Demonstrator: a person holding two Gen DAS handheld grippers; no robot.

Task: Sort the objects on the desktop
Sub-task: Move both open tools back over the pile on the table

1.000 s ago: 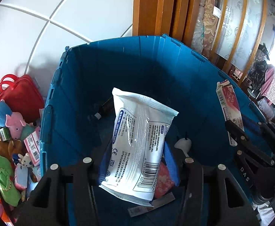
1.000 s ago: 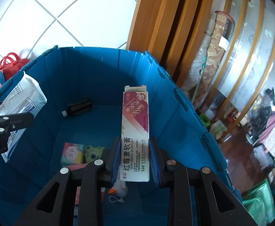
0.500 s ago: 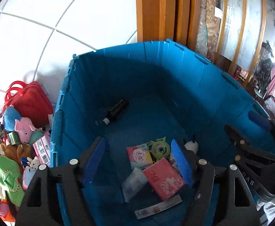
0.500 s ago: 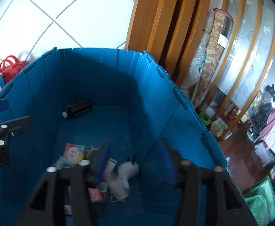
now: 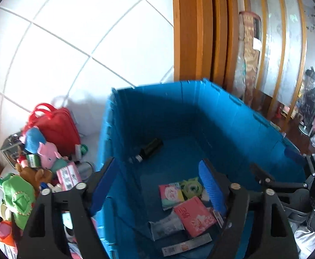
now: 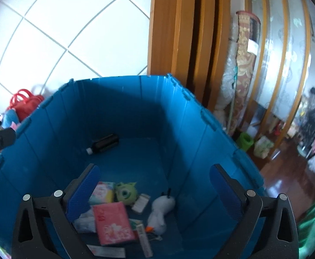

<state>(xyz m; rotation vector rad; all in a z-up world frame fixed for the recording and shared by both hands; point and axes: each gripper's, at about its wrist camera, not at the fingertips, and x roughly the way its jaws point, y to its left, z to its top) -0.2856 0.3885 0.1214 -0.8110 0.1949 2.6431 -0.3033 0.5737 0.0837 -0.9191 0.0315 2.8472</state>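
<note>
Left wrist view: both claws have just been opening and hold nothing, left claw (image 5: pixel 159 185) over the bin (image 5: pixel 232 118), toy pile (image 5: pixel 38 164) off its left, nearer than right claw (image 6: pixel 155 192).

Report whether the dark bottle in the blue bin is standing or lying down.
Lying down: the dark bottle rests on its side on the blue bin floor, white cap toward the left wall.

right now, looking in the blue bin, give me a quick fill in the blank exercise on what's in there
1. The dark bottle lies on its ____ near the far wall of the blue bin.
2. The green one-eyed toy sits between the white plush and the ____ gripper finger.
3. Beyond the bin's left wall stands a ____ bag.
4. Both grippers hold ____.

Missing words: side; left; red; nothing
</note>
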